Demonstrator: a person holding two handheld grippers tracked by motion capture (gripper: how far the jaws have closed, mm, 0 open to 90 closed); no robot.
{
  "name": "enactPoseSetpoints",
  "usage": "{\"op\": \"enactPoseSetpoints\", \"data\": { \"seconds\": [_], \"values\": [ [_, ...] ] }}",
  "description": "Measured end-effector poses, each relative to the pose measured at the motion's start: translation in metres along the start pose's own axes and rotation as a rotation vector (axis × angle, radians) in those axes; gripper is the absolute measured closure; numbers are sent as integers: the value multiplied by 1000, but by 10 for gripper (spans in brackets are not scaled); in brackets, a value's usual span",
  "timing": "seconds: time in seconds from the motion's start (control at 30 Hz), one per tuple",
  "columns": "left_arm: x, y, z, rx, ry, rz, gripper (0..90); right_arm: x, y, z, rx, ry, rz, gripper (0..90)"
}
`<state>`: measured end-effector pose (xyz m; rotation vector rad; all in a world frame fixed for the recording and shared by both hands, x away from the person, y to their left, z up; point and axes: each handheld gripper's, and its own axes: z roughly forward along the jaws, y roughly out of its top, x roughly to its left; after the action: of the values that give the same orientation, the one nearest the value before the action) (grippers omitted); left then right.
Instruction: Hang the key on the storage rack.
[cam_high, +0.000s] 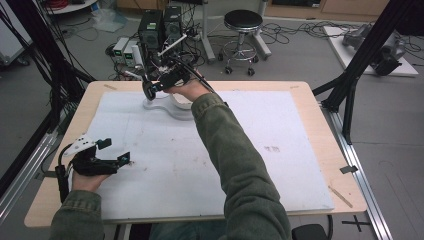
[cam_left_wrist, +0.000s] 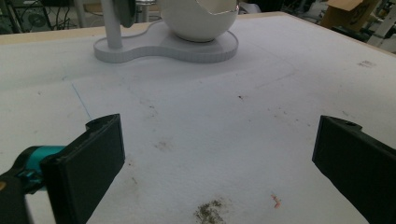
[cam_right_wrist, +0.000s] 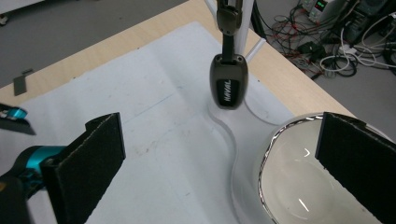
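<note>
Nearest us, our left gripper (cam_high: 114, 151) hovers low over the white foam mat (cam_high: 165, 165) with its jaws spread wide and nothing between them; in the left gripper view the white two-lobed plastic stand base (cam_left_wrist: 159, 46) lies well ahead of it, across bare mat. Farther out, our right gripper (cam_high: 160, 82) is over that stand, jaws also wide apart and empty. In the right gripper view the round white bowl with the shiny rim (cam_right_wrist: 303, 177) sits just below and ahead of the right-hand jaw, its rim passing under that pad, while the left-hand pad hangs over the mat outside the base. Beyond the jaws, the dark glossy pod-shaped head (cam_right_wrist: 228, 86) hangs from a slim white post (cam_right_wrist: 241, 28). We judge the step in hand to be a grasp of the bowl by its rim. To do it well we should shift the gripper until the rim runs between the two pads, lower it straight, close gently on the wall, and keep clear of the hanging head.
</note>
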<state>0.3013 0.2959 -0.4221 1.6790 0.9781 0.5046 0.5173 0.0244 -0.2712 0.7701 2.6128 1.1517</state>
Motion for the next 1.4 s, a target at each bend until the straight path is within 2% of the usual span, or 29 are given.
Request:
{"op": "enactPoseSetpoints", "data": {
  "seconds": [0.1, 0.2, 0.4, 0.63, 0.7, 0.9, 0.97, 1.07, 1.13, 1.27, 1.4],
  "values": [
    [0, 0, 0, 6, 1, 6, 29, 0, -8, -4, 1, 0, 3, 4],
    [-1, 0, 0, 6, 0, 6, 29, -2, -16, -7, 24, -14, 3, 4],
    [-2, 1, -1, -6, -11, -3, 29, -9, -32, -18, -8, 19, 45, 4],
    [-2, 0, 0, 15, -10, 5, 29, -9, -48, -30, -24, 19, 51, 5],
    [-2, 0, 0, 16, -10, 5, 29, -8, -56, -33, -14, 27, 54, 4],
    [-3, 0, 0, 21, -9, 6, 29, -8, -83, -49, -24, 11, 51, 5],
    [-3, -1, 1, 25, -6, 11, 29, -11, -91, -55, -23, 18, 67, 5],
    [-3, -1, 1, 26, -7, 4, 29, -15, -103, -63, -26, 3, 79, 5],
    [-3, -1, 1, 40, -9, 10, 29, -18, -109, -68, -21, -3, 81, 5],
    [-3, -1, 1, 42, -4, 13, 29, -19, -120, -78, -37, -17, 84, 5],
    [-2, -1, 1, 41, 0, 11, 29, -19, -133, -85, -29, -41, 96, 5]
  ]
}}
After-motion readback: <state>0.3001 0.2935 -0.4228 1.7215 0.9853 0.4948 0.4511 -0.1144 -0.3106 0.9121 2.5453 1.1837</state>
